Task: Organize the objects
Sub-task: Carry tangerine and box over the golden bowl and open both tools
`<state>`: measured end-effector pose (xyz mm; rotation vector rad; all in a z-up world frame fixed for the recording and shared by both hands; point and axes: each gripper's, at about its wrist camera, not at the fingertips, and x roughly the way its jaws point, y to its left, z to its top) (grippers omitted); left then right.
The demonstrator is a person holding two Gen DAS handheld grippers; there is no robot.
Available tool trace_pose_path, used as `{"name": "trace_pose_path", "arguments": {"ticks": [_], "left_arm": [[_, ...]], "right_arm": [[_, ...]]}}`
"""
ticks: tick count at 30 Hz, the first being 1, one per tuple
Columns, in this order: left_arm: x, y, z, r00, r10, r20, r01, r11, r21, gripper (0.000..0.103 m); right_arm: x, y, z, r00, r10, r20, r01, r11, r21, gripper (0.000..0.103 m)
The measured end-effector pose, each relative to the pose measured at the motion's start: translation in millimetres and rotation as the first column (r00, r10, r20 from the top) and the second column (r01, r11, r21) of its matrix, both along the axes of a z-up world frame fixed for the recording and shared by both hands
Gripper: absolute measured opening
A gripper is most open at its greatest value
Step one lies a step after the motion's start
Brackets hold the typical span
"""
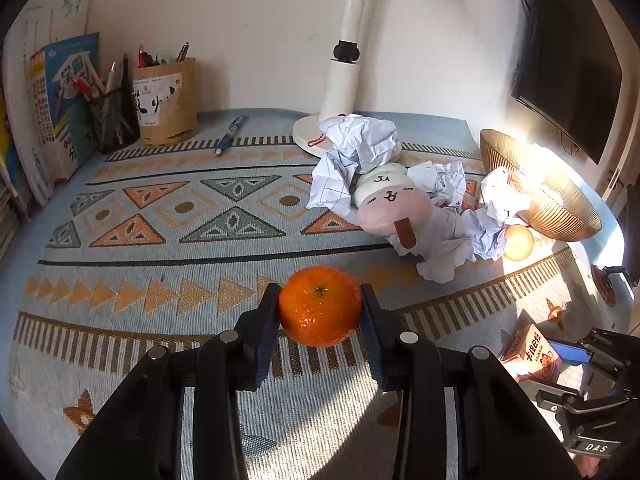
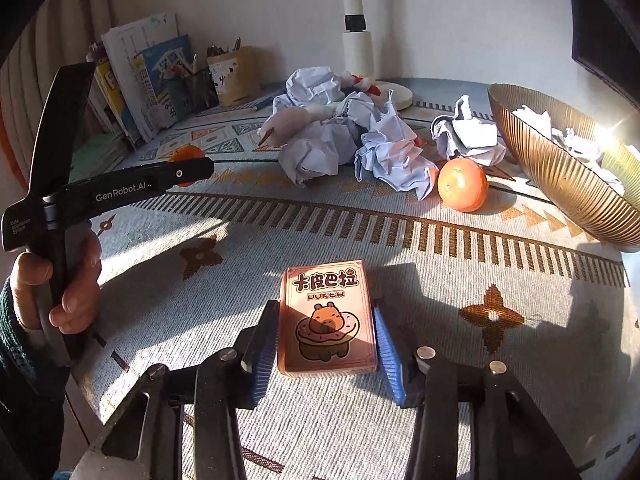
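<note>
My left gripper [image 1: 320, 300] is shut on an orange tangerine [image 1: 320, 312], with both blue pads against its sides over the patterned tablecloth [image 1: 160, 240]. From the right wrist view the same tangerine [image 2: 186, 154] shows behind the left gripper's tip [image 2: 188, 174], which a hand [image 2: 72, 280] holds. My right gripper [image 2: 326, 308] is shut on a pink card box [image 2: 328, 320] printed with a capybara, which lies flat on the cloth. A second tangerine [image 2: 462, 184] sits beside a ribbed golden bowl [image 2: 560, 176] that holds crumpled paper.
Crumpled paper balls [image 1: 360, 148] and a pink plush toy [image 1: 394, 208] are heaped mid-table by a white lamp base [image 1: 304, 132]. A blue pen [image 1: 230, 134], two pen holders [image 1: 166, 102] and books [image 1: 60, 100] stand at the back left. A dark monitor [image 1: 572, 60] hangs at the right.
</note>
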<state>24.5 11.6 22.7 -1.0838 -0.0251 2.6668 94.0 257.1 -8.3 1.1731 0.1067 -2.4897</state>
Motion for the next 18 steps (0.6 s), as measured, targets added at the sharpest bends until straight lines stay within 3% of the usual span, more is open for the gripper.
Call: {"name": "trace_pose_path", "arguments": {"ticks": [2,5,9,11,13,16,18], "left_arm": [[1.8,5.3,1.2,1.0,0.007,-0.01,-0.007,1.0,-0.031,0.035],[10.8,24.4,11.3,0.999,-0.029,-0.022,0.027,0.997,-0.066,0.035],[25.2,77.7,54.6,0.981,-0.171,-0.096,0.166,0.985,-0.055,0.035],[22.5,113.0,80.0,0.963,-0.239,-0.125,0.235,0.971,-0.046,0.035],[10.8,149.1,99.5,0.943,-0.31,-0.122,0.313,0.95,0.007,0.035],[-18.6,195.3,110.2,0.909,-0.405,-0.099,0.416,0.897,0.149,0.035],[-35.2,224.5,105.8,0.907,-0.411,-0.095,0.421,0.895,0.144,0.035]], "right_arm": [[5.8,3.9,2.4,1.0,0.003,0.014,-0.002,1.0,-0.022,0.04],[10.4,25.4,18.5,0.999,-0.01,0.032,0.014,0.99,-0.138,0.04],[12.4,72.6,77.3,0.984,-0.14,-0.108,0.119,0.976,-0.185,0.04],[9.0,102.7,112.3,0.942,-0.262,-0.209,0.221,0.955,-0.199,0.04],[3.3,130.1,138.7,0.87,-0.397,-0.291,0.345,0.914,-0.216,0.04],[-15.0,168.8,154.9,0.785,-0.539,-0.306,0.467,0.839,-0.279,0.04],[-32.1,188.6,152.9,0.755,-0.597,-0.269,0.523,0.797,-0.301,0.04]]}}
